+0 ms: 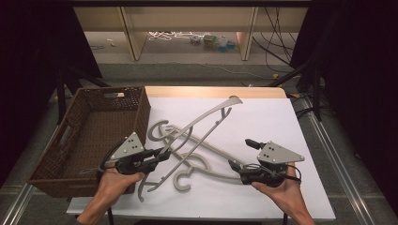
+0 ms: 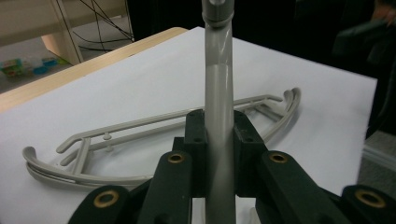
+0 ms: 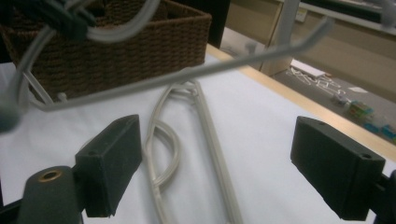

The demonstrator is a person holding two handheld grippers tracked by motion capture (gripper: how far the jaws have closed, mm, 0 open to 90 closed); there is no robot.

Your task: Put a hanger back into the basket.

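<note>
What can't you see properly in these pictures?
- High view: the near corner of the brown woven wicker basket is hidden by the left gripper and the hand.
- Left gripper view: the raised pale grey plastic clothes hanger is cut off by the top edge, so its far end is lost.
- Right gripper view: that hanger is blurred, so its details cannot be read.
- High view: the small colourful items on the floor are too small to name.

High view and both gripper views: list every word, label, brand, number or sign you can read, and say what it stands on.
None can be read.
Brown woven wicker basket: no label on it.
Grey plastic coat hangers: no markings visible.
White tabletop: blank.
Grey three-cornered plates on the tongs: dots, no text.
Small colourful items on the floor behind the table: too small and blurred to read.
</note>
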